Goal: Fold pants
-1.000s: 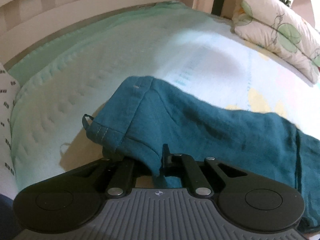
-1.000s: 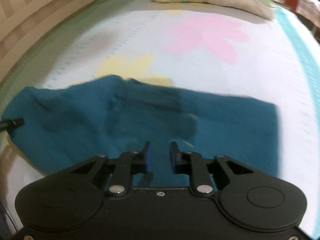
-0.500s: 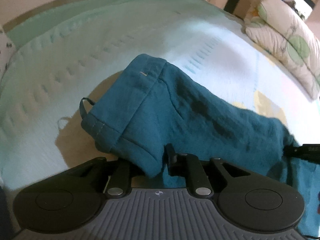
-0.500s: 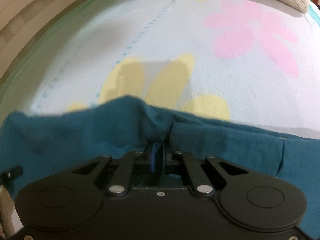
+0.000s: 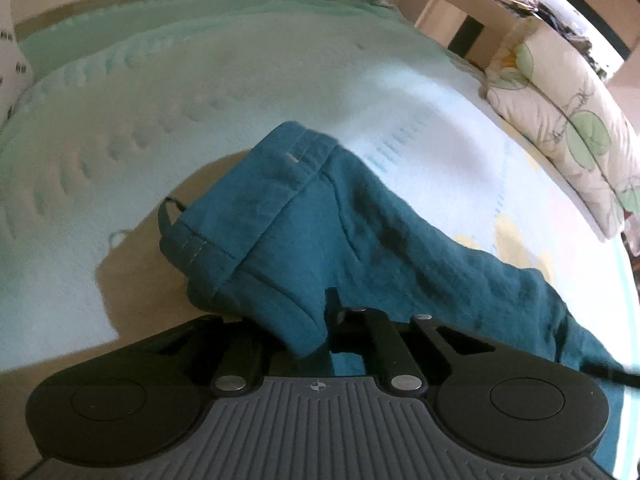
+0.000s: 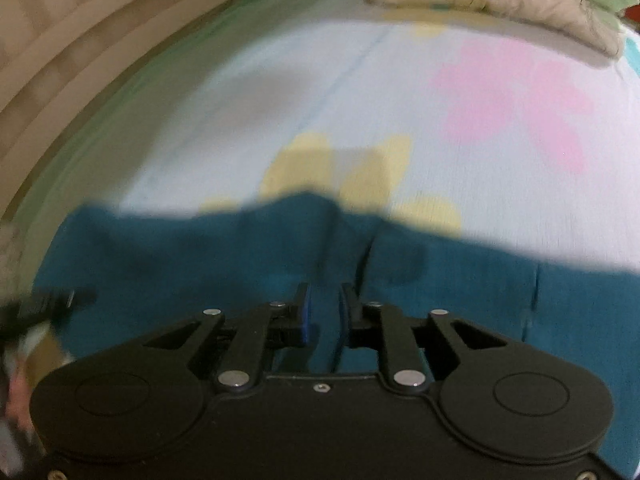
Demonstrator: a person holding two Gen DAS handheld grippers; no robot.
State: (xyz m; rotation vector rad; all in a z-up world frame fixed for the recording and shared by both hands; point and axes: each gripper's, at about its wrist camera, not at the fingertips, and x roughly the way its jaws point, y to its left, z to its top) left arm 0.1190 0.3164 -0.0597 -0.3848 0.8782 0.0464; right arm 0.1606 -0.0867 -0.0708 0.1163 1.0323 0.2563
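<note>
Close to the left wrist camera, the left gripper (image 5: pixel 320 312) is pinching a fold of the teal pants (image 5: pixel 360 248). One black finger (image 5: pixel 333 304) shows; the cloth drapes over the other. The pants are soft and a bit wrinkly. Their thick waistband (image 5: pixel 256 200) has neat stitch lines and a little dark loop (image 5: pixel 165 216) on its left end. This end is lifted, with a shadow under it on the bed.

In the right wrist view, the right gripper (image 6: pixel 324 312) hangs low over the pants (image 6: pixel 224 264). Its jaws are opening, with a small gap, and nothing is pinched between them. This picture is blurry. The tip of the other gripper pokes in at the left edge.

The pants lie stretched across the bedsheet (image 5: pixel 200 92). The sheet is pale mint and bumpy in the left view; only the right view shows its pink flower (image 6: pixel 508 100) and yellow flower (image 6: pixel 344 172). There is lots of bare sheet beyond the pants. Far off sits a puffy leaf-print pillow (image 5: pixel 568 120), and a wooden bed rail (image 6: pixel 60 60) runs along the side.
</note>
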